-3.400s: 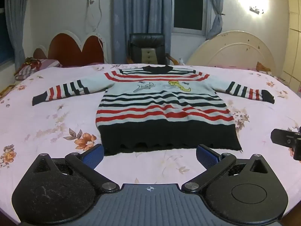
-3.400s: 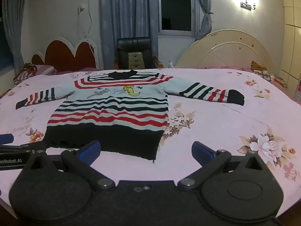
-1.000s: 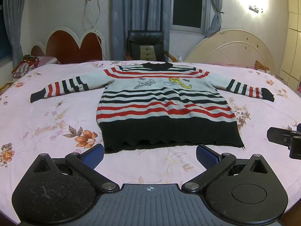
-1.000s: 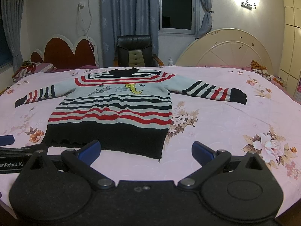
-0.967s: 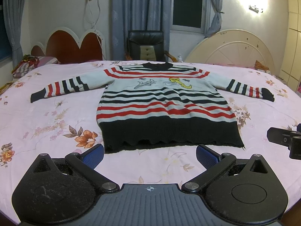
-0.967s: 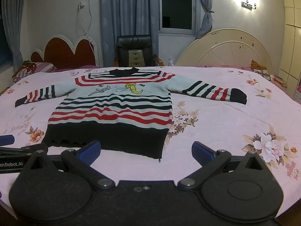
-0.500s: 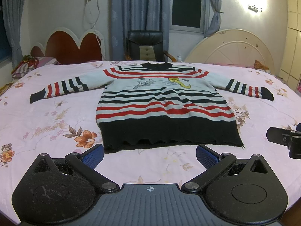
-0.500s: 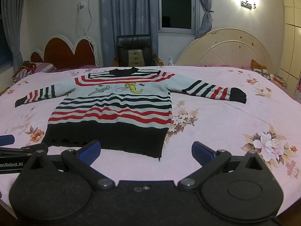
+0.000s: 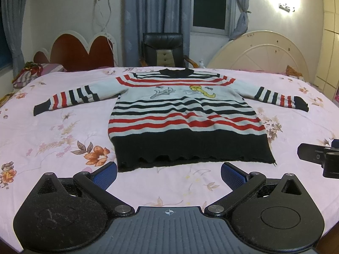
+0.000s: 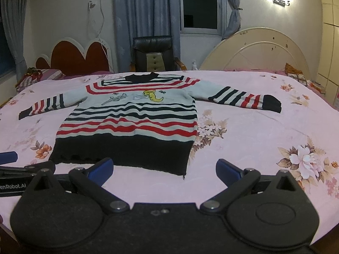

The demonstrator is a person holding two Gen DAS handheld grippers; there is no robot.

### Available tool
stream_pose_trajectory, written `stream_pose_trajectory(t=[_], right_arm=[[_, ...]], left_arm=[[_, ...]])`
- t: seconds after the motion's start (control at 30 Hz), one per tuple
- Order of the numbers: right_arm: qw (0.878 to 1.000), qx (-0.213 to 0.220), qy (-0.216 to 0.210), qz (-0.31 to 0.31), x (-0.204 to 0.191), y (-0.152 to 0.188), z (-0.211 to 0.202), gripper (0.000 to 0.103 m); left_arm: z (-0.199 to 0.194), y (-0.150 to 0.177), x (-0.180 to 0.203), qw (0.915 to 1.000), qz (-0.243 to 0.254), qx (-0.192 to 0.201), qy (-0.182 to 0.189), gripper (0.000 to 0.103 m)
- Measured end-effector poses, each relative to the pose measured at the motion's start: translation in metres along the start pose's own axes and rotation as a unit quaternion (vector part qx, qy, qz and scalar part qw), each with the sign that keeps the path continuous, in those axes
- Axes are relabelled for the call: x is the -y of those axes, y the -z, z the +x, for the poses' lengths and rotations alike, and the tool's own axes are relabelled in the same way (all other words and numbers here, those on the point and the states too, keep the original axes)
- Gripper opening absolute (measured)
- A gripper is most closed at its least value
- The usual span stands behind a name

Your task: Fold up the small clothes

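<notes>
Floral bedsheet (image 9: 63,139) under flat, ribbed-knit striped sweater (image 9: 184,114).

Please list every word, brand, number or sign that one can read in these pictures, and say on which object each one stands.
"enRobot.AI": white letters on the black body of the left gripper, at the left edge of the right wrist view; the start of the word is cut off by the frame.

The sweater bears cartoon figures only, no readable text.

Nothing else can be read.
</notes>
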State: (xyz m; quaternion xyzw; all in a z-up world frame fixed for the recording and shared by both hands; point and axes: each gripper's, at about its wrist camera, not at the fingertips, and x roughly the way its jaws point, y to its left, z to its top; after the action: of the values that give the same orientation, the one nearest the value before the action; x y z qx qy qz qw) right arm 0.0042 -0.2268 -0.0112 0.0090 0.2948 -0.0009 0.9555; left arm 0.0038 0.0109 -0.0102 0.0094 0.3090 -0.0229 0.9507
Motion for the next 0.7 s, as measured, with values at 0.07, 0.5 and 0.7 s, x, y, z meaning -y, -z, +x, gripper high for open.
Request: stream_pose_trajectory(t=[0.07, 0.5, 0.7], right_arm=[[1.0, -0.001, 0.002, 0.003, 0.002, -0.001, 0.001, 0.102], [0.992, -0.001, 0.03, 0.125, 0.102, -0.034, 0.047, 0.077], [0.978, 0.018, 0.045, 0.202, 0.182, -0.067, 0.109, 0.055]], left_arm=[[0.004, -0.002, 0.0, 0.9999, 0.001, -0.006, 0.01, 0.103], [0.073, -0.052, 0.033, 0.9907, 0.009, -0.012, 0.135, 0.103], [0.144, -0.102, 0.042, 0.9947, 0.012, -0.016, 0.101, 0.103]])
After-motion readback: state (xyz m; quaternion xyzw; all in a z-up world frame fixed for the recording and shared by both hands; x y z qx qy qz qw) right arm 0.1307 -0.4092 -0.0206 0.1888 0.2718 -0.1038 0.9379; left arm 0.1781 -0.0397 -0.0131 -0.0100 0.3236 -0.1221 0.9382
